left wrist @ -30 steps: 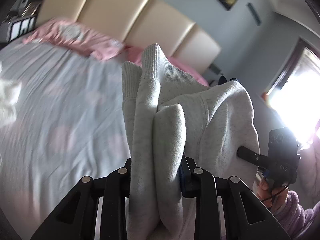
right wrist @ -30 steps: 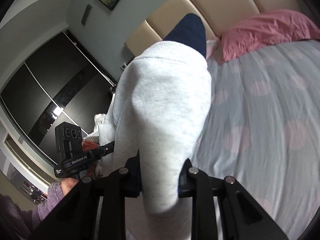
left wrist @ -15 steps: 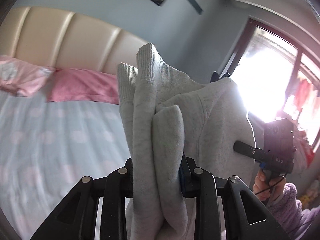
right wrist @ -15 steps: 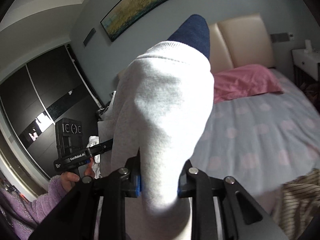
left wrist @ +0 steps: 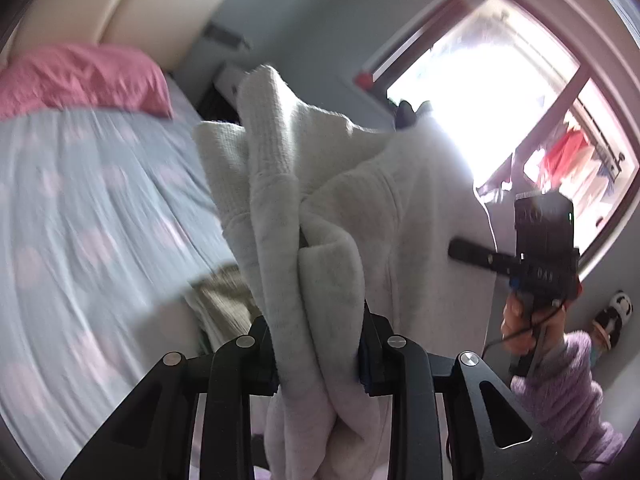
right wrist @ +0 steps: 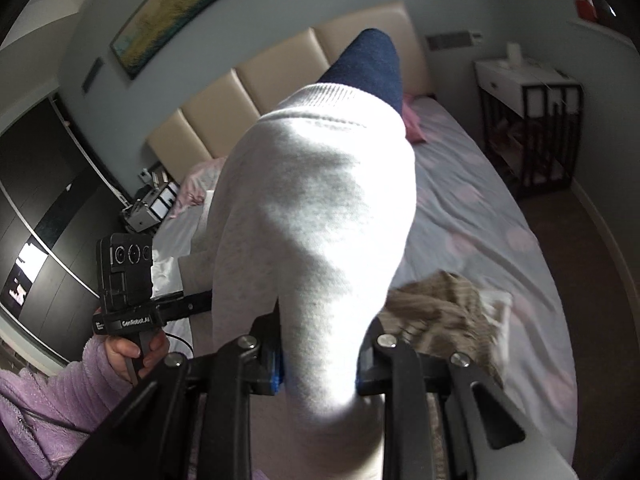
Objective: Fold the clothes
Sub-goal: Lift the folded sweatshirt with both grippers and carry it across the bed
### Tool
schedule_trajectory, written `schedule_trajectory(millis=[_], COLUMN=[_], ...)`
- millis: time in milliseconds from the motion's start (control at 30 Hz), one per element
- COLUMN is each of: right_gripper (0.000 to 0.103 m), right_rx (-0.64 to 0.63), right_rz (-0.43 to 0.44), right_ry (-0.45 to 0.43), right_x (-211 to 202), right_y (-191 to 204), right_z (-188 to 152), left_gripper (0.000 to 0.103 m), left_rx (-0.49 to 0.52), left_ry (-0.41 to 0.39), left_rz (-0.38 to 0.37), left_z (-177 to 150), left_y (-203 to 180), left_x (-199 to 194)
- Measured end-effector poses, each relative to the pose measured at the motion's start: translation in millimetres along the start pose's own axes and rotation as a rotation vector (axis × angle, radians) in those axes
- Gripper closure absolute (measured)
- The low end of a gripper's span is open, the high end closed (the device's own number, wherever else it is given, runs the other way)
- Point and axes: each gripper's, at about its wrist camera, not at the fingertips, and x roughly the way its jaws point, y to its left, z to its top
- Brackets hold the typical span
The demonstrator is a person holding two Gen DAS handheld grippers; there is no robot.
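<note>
A light grey sweatshirt [left wrist: 420,208] with ribbed cuffs hangs in the air between both grippers, over the bed's edge. My left gripper [left wrist: 320,356] is shut on a bunched fold of it. My right gripper [right wrist: 320,360] is shut on another thick fold of the grey sweatshirt [right wrist: 316,208]; a dark navy cuff [right wrist: 368,68] sticks up at its top. In the left wrist view the other gripper's black body [left wrist: 540,248] shows at the right, held by a hand in a lilac fleece sleeve [left wrist: 568,392]. The fabric hides the fingertips in both views.
A bed with a pale blue sheet [right wrist: 480,216] dotted pink lies below, with a pink pillow [left wrist: 80,80] and a beige headboard [right wrist: 280,76]. A brown striped garment [right wrist: 444,312] lies crumpled on the near end. A white bedside stand [right wrist: 528,120] and a bright window [left wrist: 500,128] flank the bed.
Both grippers have swung sideways and upward with the sweatshirt held. The left view has swept from the bed to the window; the right view now shows the whole bed and the striped garment.
</note>
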Motion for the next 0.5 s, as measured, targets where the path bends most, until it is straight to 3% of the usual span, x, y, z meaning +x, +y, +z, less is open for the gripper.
schedule_trajectory(millis=[200,500], right_gripper=[0.08,0.08], right_rx=[0.107,0.226], right_rz=[-0.02,-0.029], right_ry=[0.102,0.213], right_x=[21,78], right_y=[-65,-129], right_z=[-28,-55], left_gripper=[0.075,0.076], left_rx=[0.031,-0.011], left_ry=[0.202,0.358], left_rz=[0.032,0.115], left_z=[-33,-42], left_y=[-9,26], left_x=[66,131])
